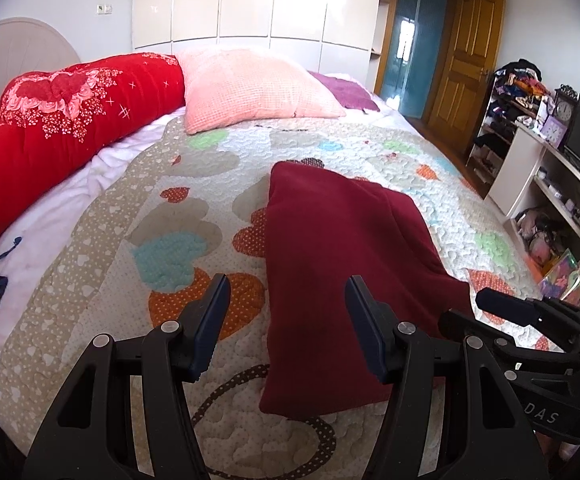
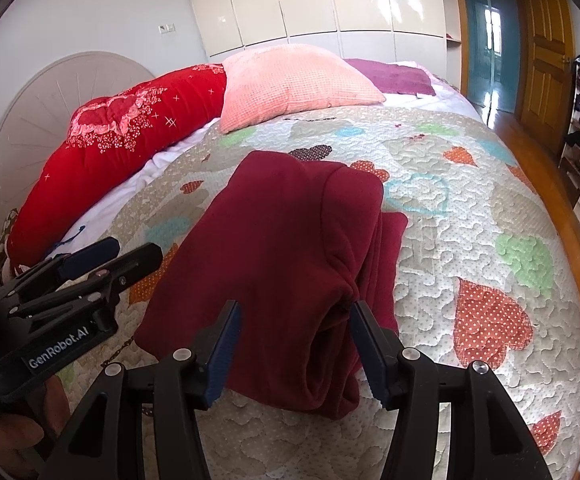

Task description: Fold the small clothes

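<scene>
the maroon garment [image 2: 290, 264] lies folded on the quilt [image 2: 469, 220], below the pink pillow [image 2: 293, 80]. both the left hand-held gripper [image 1: 286, 328] and right hand-held gripper [image 2: 293, 348] hang open, empty. likely next: another fold or smoothing.

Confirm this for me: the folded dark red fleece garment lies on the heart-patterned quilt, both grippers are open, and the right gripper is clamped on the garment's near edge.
One thing is wrong: the right gripper is not clamped on anything. In the right wrist view its jaws stand wide apart over the folded dark red fleece garment. The rest holds: the garment lies on the heart-patterned quilt, and the left gripper is open too.
</scene>
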A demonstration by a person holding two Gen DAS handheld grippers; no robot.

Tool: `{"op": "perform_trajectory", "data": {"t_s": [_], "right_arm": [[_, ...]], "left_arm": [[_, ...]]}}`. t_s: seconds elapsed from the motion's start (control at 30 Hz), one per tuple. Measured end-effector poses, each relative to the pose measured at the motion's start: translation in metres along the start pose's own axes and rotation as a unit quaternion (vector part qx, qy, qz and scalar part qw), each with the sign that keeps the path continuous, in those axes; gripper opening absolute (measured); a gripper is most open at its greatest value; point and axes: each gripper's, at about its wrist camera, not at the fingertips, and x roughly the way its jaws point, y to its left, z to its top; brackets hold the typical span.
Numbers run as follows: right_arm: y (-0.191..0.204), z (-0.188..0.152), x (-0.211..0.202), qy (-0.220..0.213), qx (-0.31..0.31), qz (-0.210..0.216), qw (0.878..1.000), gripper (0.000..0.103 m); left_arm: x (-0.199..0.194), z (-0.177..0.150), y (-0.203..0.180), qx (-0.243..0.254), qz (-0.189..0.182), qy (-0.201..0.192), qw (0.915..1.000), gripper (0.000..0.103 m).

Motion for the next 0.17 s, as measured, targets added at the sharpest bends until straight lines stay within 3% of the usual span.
{"op": "perform_trajectory", "data": {"t_s": [0.17], "right_arm": [[-0.004, 0.001, 0.003, 0.004, 0.001, -0.001, 1.000, 0.055]], "left_arm": [[0.003, 0.003, 0.014, -0.015, 0.001, 0.006, 0.9999, 0.060]]}}
